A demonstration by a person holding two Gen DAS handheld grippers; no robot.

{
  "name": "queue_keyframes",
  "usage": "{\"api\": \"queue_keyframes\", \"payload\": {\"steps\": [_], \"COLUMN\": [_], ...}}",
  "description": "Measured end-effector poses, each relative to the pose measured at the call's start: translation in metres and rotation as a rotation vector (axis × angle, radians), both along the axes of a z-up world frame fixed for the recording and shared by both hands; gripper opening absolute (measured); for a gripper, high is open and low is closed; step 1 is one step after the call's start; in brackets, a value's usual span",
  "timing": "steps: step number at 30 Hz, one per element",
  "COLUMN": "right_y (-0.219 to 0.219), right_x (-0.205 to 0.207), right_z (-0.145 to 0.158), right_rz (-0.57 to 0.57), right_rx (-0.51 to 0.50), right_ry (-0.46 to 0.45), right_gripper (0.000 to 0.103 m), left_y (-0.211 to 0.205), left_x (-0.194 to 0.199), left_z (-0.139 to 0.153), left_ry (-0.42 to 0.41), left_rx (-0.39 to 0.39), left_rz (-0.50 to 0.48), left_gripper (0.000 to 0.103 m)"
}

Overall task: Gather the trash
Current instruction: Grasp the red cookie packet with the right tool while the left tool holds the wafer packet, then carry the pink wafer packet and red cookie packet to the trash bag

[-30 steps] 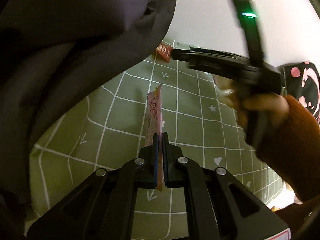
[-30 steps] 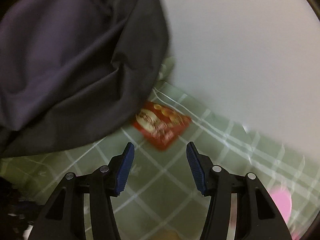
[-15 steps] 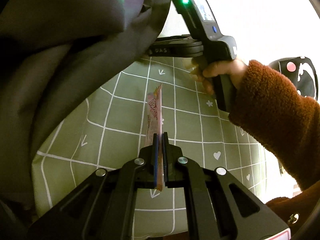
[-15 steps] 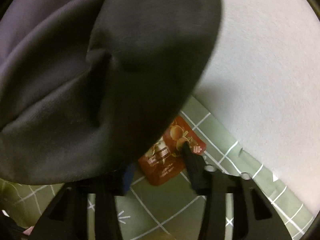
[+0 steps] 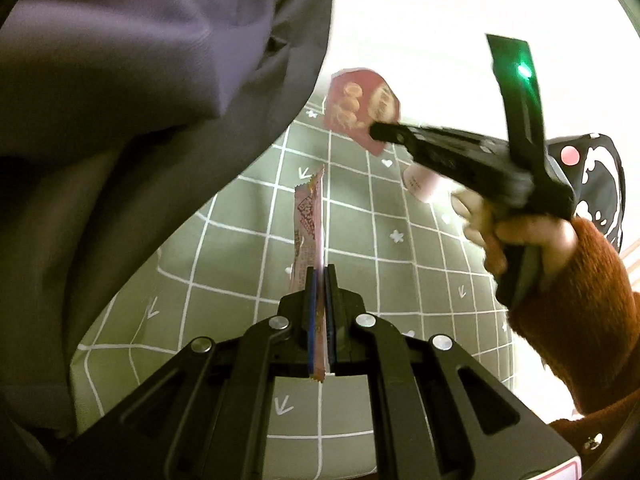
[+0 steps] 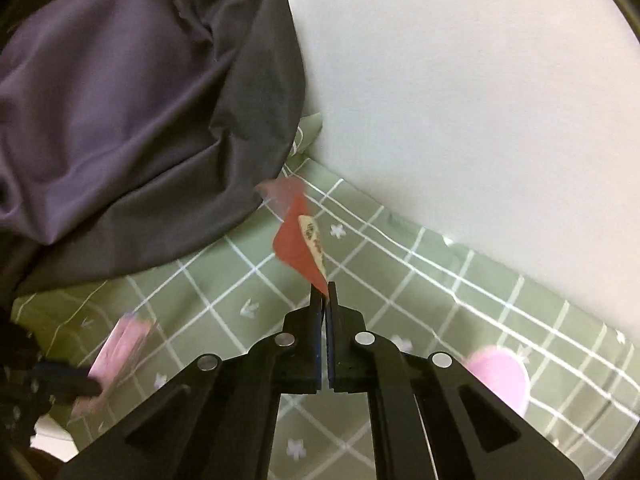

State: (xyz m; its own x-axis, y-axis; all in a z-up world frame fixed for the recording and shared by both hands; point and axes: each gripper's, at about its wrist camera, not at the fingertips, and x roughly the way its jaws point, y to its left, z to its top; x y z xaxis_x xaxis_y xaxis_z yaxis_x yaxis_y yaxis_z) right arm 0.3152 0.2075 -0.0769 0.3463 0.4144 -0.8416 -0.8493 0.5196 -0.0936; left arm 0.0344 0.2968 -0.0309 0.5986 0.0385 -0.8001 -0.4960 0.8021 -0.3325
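Observation:
My left gripper [image 5: 320,276] is shut on a pink snack wrapper [image 5: 308,216] that stands on edge above the green checked bedsheet [image 5: 248,280]. My right gripper [image 6: 325,292] is shut on a corner of a red snack packet [image 6: 296,246] and holds it lifted off the sheet. In the left wrist view the right gripper [image 5: 380,132] holds the red packet [image 5: 356,108] in the air near the white wall. In the right wrist view the pink wrapper [image 6: 120,344] shows blurred at the lower left.
A dark purple-grey garment [image 5: 120,120] is heaped on the left of the bed, also in the right wrist view [image 6: 140,100]. A white wall [image 6: 460,80] runs behind. A pink round object [image 6: 500,376] lies on the sheet at right. A black patterned bag [image 5: 596,176] sits far right.
My right gripper closed on the red packet beside the garment and lifted it off the sheet. My left gripper kept hold of the pink wrapper and barely moved.

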Motion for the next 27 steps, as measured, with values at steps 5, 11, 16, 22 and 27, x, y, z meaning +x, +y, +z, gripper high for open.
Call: {"api": "queue_keyframes", "payload": {"steps": [5,11,16,22,27], "right_y": [-0.016,-0.052,-0.091,-0.144,-0.187], "right_x": [-0.018,-0.039,-0.048,-0.051,-0.056], "right_z": [0.015,0.040,0.069,0.093,0.106], "right_rz": [-0.003,-0.044,-0.135,-0.266,-0.378], "right_rx": [-0.010,-0.002,0.034,0.052,0.064], "right_ry": [-0.016,-0.067,-0.111,-0.177,-0.234], "right_gripper": [0.004,0.004,0.004,0.004,0.004], "left_y": [-0.003,-0.010,-0.027,-0.047,-0.073], "left_x": [0.008,0.025,0.045,0.071,0.100], "left_z": [0.008,0.017,0.036,0.058,0.076], "left_ry": [-0.016,-0.035,-0.079,-0.134,-0.182], "left_rx": [0.018,0.033,0.066,0.109,0.142], "left_rz": [-0.011,-0.031,-0.099,-0.203,-0.317], "left_gripper": [0.004,0.004,0.004,0.004,0.004]}}
